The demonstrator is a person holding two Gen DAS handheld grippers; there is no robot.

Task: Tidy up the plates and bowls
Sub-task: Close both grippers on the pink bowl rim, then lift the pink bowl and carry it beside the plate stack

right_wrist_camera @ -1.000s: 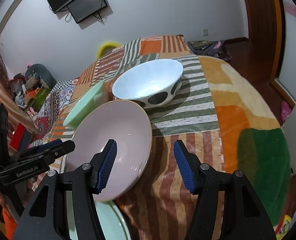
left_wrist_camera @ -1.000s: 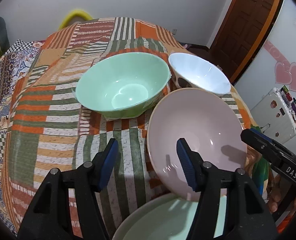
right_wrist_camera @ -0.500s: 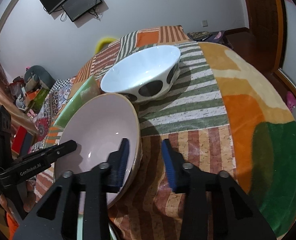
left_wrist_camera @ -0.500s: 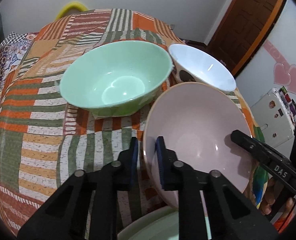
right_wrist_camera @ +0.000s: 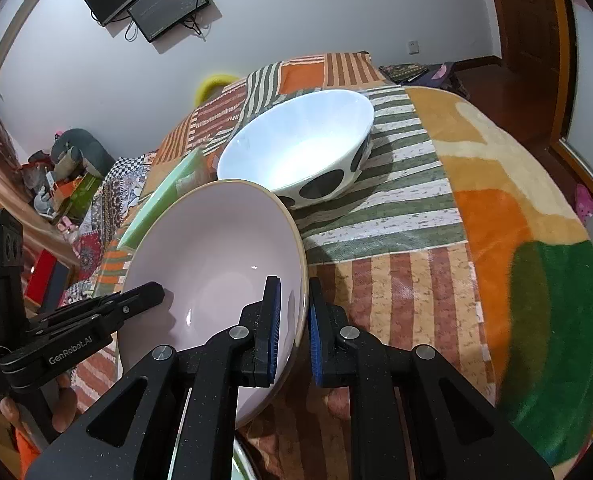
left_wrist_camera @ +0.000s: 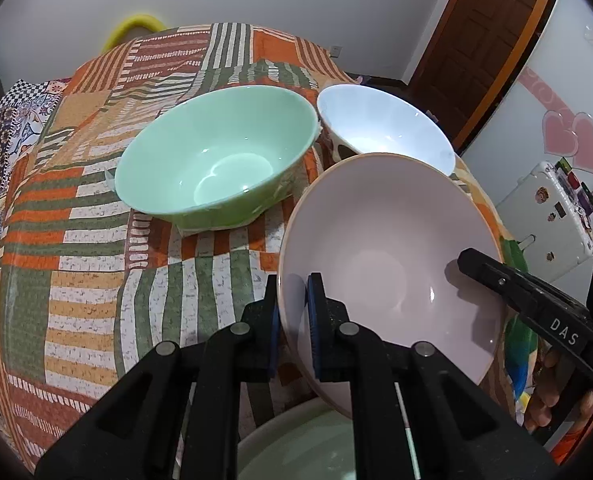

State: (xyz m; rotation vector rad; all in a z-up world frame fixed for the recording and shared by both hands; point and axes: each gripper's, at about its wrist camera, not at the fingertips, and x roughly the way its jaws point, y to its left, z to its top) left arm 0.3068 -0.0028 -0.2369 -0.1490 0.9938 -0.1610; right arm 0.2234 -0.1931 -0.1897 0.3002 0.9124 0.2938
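A pale pink bowl (left_wrist_camera: 388, 248) is held tilted above the patchwork cloth, and it also shows in the right wrist view (right_wrist_camera: 216, 264). My left gripper (left_wrist_camera: 292, 320) is shut on its left rim. My right gripper (right_wrist_camera: 294, 324) is shut on its right rim. A mint green bowl (left_wrist_camera: 216, 160) stands on the cloth behind, at the left. A white bowl with black spots (right_wrist_camera: 300, 152) stands behind the pink one; it also shows in the left wrist view (left_wrist_camera: 380, 128). A pale green plate (left_wrist_camera: 296, 444) lies under the pink bowl at the front edge.
The table cloth (left_wrist_camera: 88, 240) has orange, green and white stripes. A brown door (left_wrist_camera: 484, 32) and a white fridge (left_wrist_camera: 552, 216) stand at the right. Clutter lies on the floor at the left in the right wrist view (right_wrist_camera: 56, 184).
Both grippers have gone from open to shut on the pink bowl's rim, one on each side. The bowl has tilted up and come closer to the cameras.
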